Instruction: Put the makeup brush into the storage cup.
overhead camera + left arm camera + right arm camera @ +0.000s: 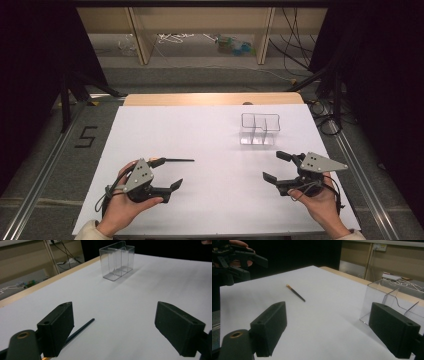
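Observation:
A thin dark stick with a tan end (174,160) lies on the white table top (210,135), left of the middle. My left gripper (167,173) is open just beside it. Its far jaw sits by the tan end, and nothing lies between the jaws. In the left gripper view the stick (81,329) runs out from behind the left-hand jaw of that gripper (117,323). A clear plastic box with dividers (260,128) stands upright at the back right. My right gripper (274,166) is open and empty, in front of the box (390,298).
A wooden table edge (210,98) shows beyond the white sheet. Metal rails (360,170) run along both sides of the table on the floor, where a "5" mark (86,136) sits at the left. Shelves with cables (200,40) stand behind. The left gripper (238,257) shows far off in the right gripper view.

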A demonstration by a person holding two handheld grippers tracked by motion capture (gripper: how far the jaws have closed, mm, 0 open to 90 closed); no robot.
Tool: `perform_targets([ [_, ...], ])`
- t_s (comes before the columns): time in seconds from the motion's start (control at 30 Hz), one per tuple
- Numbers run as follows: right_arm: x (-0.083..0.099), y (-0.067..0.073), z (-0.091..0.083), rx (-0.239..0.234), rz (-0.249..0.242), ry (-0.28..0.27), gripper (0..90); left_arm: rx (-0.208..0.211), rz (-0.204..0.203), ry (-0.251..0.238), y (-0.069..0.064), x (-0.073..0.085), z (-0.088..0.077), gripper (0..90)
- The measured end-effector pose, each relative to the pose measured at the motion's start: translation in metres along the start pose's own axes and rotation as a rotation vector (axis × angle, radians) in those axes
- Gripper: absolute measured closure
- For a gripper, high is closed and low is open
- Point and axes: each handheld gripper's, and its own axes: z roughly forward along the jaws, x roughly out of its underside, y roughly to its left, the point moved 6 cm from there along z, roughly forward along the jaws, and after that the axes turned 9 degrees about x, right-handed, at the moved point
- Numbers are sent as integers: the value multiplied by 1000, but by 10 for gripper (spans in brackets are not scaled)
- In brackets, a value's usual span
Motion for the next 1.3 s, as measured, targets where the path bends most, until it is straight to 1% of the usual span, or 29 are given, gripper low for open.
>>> perform_targets([
  [0.03,0,1,0,-15,12,-5,158,4,1,24,0,1,1,156],
  [0.07,0,1,-1,-10,7,6,158,8,5,45,0,1,2,159],
  [0.1,0,-2,-3,6,-16,24,158,27,17,64,0,1,3,164],
  [0.17,0,-2,-3,8,-17,26,158,33,20,92,0,1,3,190],
  [0.2,0,-1,-1,4,-11,2,158,36,35,106,1,1,4,206],
  [0.27,-1,0,-1,-4,-13,3,158,47,41,117,1,1,4,220],
  [0.3,-1,1,1,-15,-7,-15,158,55,54,152,4,0,5,219],
  [0.33,0,3,0,-22,10,2,158,63,60,168,5,0,6,219],
  [0.37,0,3,0,-20,2,9,158,63,60,168,5,0,6,221],
  [0.4,0,3,0,-19,2,8,158,83,68,219,8,1,8,225],
  [0.47,0,1,-1,-6,-5,13,158,95,81,260,13,1,10,231],
  [0.5,-1,0,1,-9,-6,-9,158,94,92,272,15,1,11,239],
  [0.53,-1,0,1,-9,-6,-9,158,94,92,272,15,1,11,243],
  [0.57,0,-2,-2,4,-20,26,158,102,103,289,17,1,13,245],
  [0.63,0,-2,-2,5,-21,26,158,107,133,342,25,0,16,251],
  [0.67,0,-1,-1,1,-16,12,158,120,135,359,26,-1,18,252],
  [0.7,-1,0,1,-8,-13,-15,158,125,154,383,29,-2,18,254],
  [0.73,-1,0,1,-8,-16,-9,158,139,156,396,31,-3,20,257],
  [0.77,-1,-1,1,6,-17,-2,158,156,166,425,34,-4,22,264],
  [0.83,0,-1,2,1,-20,-2,158,191,171,467,37,-3,27,274],
  [0.9,1,0,1,1,-5,15,158,219,169,513,43,-1,32,292],
  [0.93,0,-1,2,4,-14,8,158,224,174,549,48,1,35,297],
  [1.0,1,-1,1,2,-15,16,158,223,181,590,54,4,40,312],
  [1.03,1,-1,1,1,-14,16,158,230,192,624,58,6,43,314],
  [1.07,1,-1,1,1,-15,16,158,236,186,655,62,9,46,319],
  [1.13,1,-1,1,0,-16,17,158,234,199,699,69,13,51,327],
  [1.2,1,-1,1,-2,-15,16,158,226,196,746,76,16,57,339],
  [1.27,1,-1,1,-1,-14,17,158,220,213,790,83,19,63,346],
  [1.3,1,-1,1,-2,-13,16,158,220,211,814,85,20,64,356],
])
